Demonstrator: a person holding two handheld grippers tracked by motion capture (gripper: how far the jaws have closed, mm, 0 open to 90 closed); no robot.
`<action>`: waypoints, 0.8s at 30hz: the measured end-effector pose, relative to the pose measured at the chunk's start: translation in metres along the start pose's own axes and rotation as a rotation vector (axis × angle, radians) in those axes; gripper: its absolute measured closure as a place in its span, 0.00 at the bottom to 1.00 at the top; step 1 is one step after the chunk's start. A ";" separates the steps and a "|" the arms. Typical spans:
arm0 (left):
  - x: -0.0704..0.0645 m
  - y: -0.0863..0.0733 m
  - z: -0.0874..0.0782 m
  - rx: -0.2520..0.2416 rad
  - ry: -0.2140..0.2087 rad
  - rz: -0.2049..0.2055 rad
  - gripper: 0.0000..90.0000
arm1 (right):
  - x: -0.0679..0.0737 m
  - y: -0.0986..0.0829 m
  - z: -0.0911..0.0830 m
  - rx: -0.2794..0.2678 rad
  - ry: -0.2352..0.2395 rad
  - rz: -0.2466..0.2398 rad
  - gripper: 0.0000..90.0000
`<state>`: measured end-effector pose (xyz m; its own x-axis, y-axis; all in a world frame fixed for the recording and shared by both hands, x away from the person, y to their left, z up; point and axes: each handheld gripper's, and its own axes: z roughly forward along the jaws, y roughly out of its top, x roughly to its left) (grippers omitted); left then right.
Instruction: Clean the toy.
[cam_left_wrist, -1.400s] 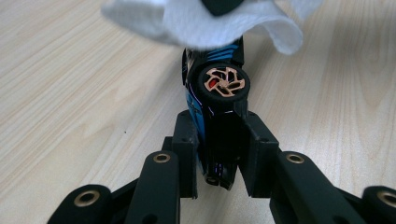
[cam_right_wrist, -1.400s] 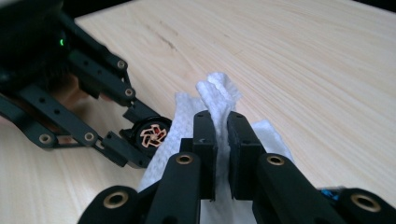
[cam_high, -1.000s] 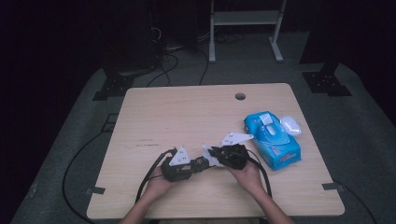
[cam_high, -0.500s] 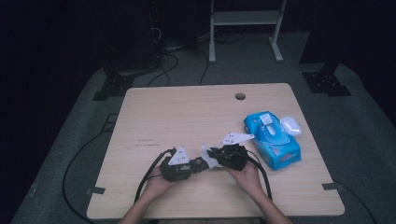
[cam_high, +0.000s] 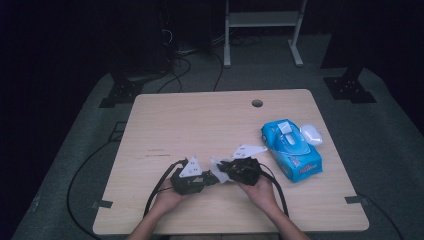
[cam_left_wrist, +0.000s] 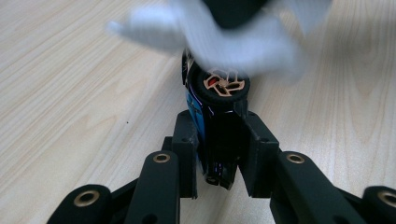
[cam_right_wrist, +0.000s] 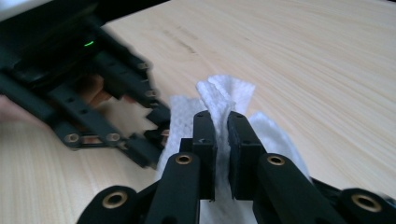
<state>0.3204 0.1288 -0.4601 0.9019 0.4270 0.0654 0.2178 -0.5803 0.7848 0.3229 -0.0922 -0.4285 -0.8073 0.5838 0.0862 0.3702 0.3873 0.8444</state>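
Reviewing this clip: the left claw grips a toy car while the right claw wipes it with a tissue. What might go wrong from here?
1. The left claw pinches the toy car only at its rear end; wiping pressure on the free wheel end may twist it or pop it out.
2. The right claw holds the white wipe by a thin fold, so it may slip free or tear.
3. The two claws work very close together above the table and might knock each other.
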 end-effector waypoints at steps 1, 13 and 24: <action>0.001 0.000 -0.001 0.000 -0.001 -0.001 0.78 | 0.004 0.001 0.001 -0.003 -0.018 -0.033 0.91; 0.003 -0.004 -0.005 0.002 0.012 0.007 0.78 | -0.017 -0.007 -0.017 -0.002 -0.108 -0.016 0.91; 0.003 -0.005 -0.005 -0.007 0.015 -0.001 0.78 | -0.033 -0.012 -0.026 -0.013 -0.139 0.043 0.91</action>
<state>0.3201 0.1359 -0.4609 0.8960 0.4379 0.0737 0.2161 -0.5749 0.7892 0.3333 -0.1354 -0.4278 -0.7189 0.6934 0.0495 0.3965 0.3505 0.8485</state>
